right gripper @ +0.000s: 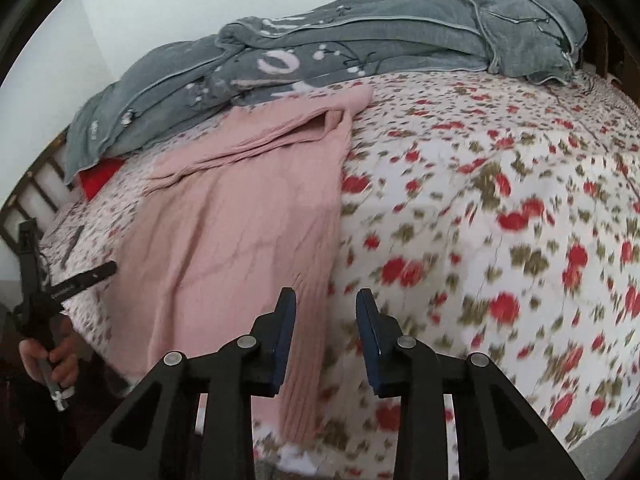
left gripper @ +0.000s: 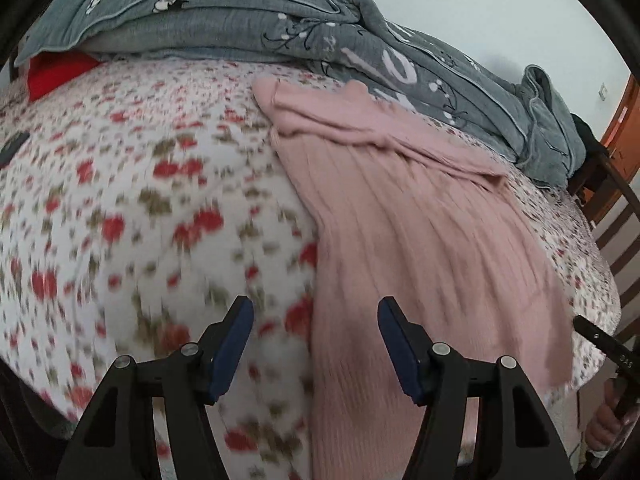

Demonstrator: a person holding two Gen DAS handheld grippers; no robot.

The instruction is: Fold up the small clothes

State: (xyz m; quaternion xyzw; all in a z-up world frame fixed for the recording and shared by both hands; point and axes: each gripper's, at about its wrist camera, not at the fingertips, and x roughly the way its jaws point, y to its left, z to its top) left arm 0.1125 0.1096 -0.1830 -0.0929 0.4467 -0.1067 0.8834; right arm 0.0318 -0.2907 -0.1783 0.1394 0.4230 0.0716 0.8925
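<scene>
A pink ribbed knit garment (left gripper: 420, 220) lies spread on the floral bed sheet (left gripper: 120, 200), with one sleeve folded across its upper part. My left gripper (left gripper: 315, 304) hovers open over the garment's left edge near the hem, and nothing sits between its blue pads. In the right wrist view the same garment (right gripper: 240, 208) lies left of centre. My right gripper (right gripper: 325, 294) stands over its right edge with a narrower gap. Its left finger (right gripper: 286, 320) is over the pink cloth and its right finger is over the sheet (right gripper: 500, 200). The pads press on nothing.
A rumpled grey quilt (left gripper: 240, 12) (right gripper: 360, 40) lies along the far side of the bed. A red item (left gripper: 52, 72) peeks out from under it. Wooden rails (left gripper: 616, 216) (right gripper: 32, 196) border the bed. A hand (right gripper: 48, 356) holds the other gripper's handle at the bed's near edge.
</scene>
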